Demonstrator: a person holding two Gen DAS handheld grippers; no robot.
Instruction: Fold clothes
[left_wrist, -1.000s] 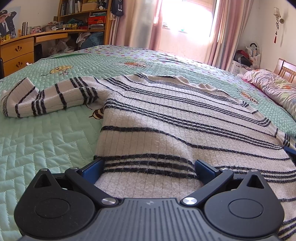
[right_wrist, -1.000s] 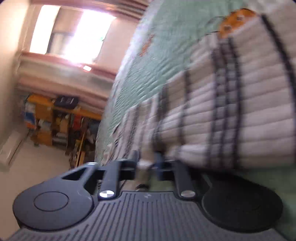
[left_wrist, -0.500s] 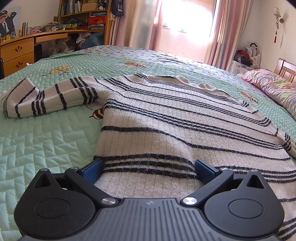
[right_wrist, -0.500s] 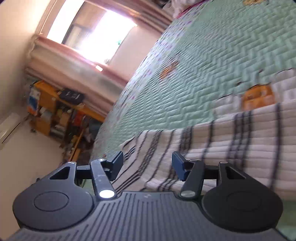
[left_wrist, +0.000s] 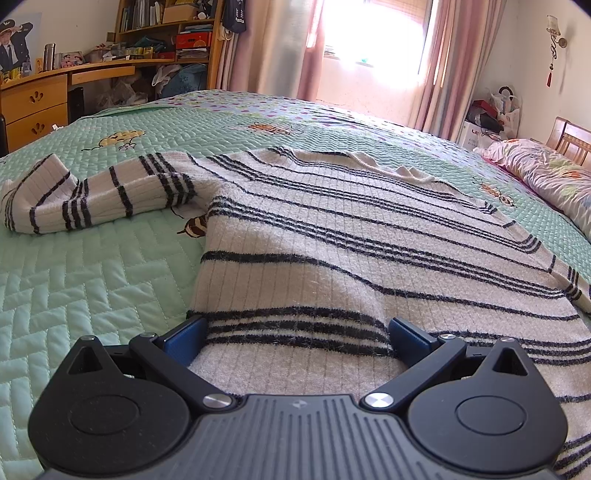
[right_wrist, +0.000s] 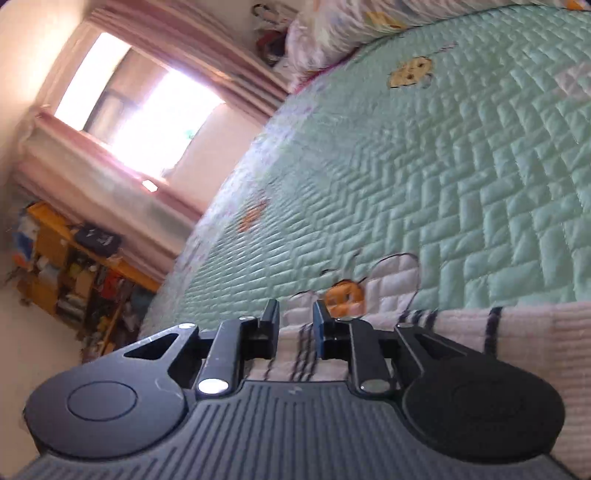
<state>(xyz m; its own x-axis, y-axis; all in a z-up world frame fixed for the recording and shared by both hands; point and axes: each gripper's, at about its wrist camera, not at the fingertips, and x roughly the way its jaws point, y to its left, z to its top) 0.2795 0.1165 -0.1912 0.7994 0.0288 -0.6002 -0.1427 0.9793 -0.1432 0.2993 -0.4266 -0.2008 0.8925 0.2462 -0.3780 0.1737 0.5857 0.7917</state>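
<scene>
A cream sweater with black stripes (left_wrist: 332, 229) lies spread flat on the green quilted bed (left_wrist: 74, 280). Its left sleeve (left_wrist: 92, 199) is bent out to the left with the cuff curled up. My left gripper (left_wrist: 295, 328) rests on the sweater's near hem, open wide, with its blue fingers on either side of a raised fold. In the tilted, blurred right wrist view, my right gripper (right_wrist: 295, 323) is shut on a striped edge of the sweater (right_wrist: 517, 332), low over the quilt (right_wrist: 443, 166).
A floral pillow or duvet (left_wrist: 546, 177) lies at the bed's far right. A wooden desk (left_wrist: 37, 103) and bookshelf (left_wrist: 166, 33) stand beyond the left side of the bed. Pink curtains (left_wrist: 277, 44) and a bright window are behind.
The right gripper let go of the sleeve, opened and swung round, and has now closed on a sweater edge. The left gripper and the sweater body have stayed still.
</scene>
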